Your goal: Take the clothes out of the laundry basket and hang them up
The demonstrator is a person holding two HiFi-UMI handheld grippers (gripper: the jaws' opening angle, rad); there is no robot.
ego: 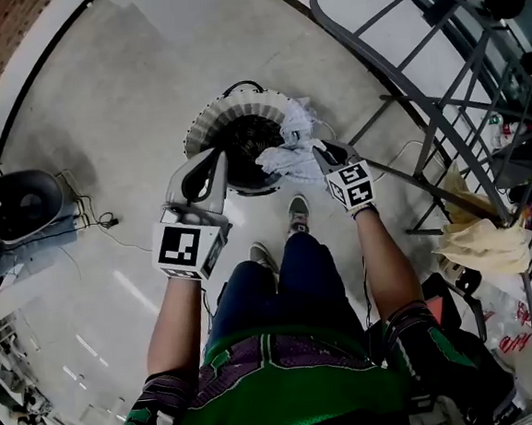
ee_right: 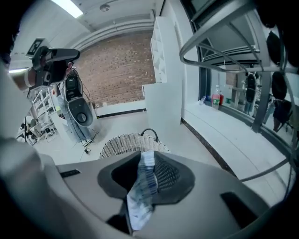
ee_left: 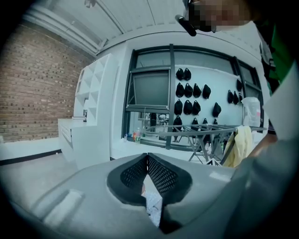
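Head view
- Laundry basket (ego: 201,122): round, wicker, on the pale floor just ahead of the person's shoes (ego: 297,213).
- Garment (ego: 292,144): pale blue and white, bunched over the basket's right rim, partly above its dark inside.
- Left gripper (ego: 220,157): over the basket's left side, tips pointing at the garment's near edge, marker cube towards the camera.
- Right gripper (ego: 321,149): at the garment's right edge, tips buried in the cloth.
- Drying rack (ego: 440,81): grey metal, to the right of the basket, with a yellow cloth (ego: 483,239) draped on its lower part.

Left gripper view
- Left gripper (ee_left: 147,157): jaws pressed together, nipping a small fold of the garment (ee_left: 152,203), which hangs below the pads.
- Background: drying rack (ee_left: 201,130) with the yellow cloth (ee_left: 243,140) at right, brick wall (ee_left: 37,93) at left, rows of dark shapes behind the window, too small to identify.

Right gripper view
- Right gripper (ee_right: 148,161): jaws clamped on a twisted strip of the garment (ee_right: 141,189), running up between the pads and trailing down towards the camera.
- Laundry basket (ee_right: 124,142): below and beyond the jaws, its handle visible at the far rim.
- Background: brick wall (ee_right: 117,70) far off, drying rack (ee_right: 224,44) overhead at right.
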